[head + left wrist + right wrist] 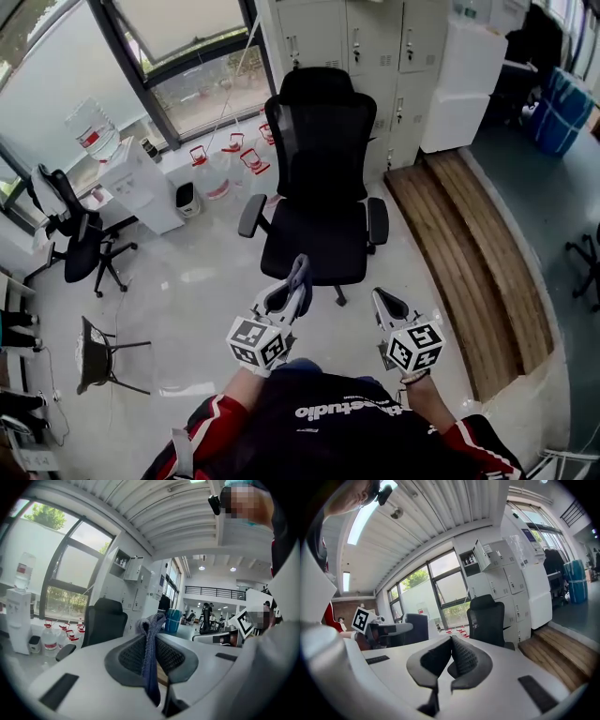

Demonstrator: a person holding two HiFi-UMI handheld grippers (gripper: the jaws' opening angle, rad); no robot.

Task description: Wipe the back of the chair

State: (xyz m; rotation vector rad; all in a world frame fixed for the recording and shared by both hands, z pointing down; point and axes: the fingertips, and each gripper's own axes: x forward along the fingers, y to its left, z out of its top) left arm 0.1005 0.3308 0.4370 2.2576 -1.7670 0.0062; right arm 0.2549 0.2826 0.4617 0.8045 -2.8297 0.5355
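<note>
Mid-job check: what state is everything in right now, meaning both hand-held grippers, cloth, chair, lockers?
Left hand-held gripper: shut on the cloth.
Cloth: pinched between the jaws, end sticking out past the tips.
Right hand-held gripper: shut, empty.
Chair: upright, seat facing the person, untouched.
Locker door: one upper door swung open.

The chair [319, 159] hid its rear from every view — the cloth [150, 667] ended unseen inside the left hand-held gripper [152, 637].
</note>
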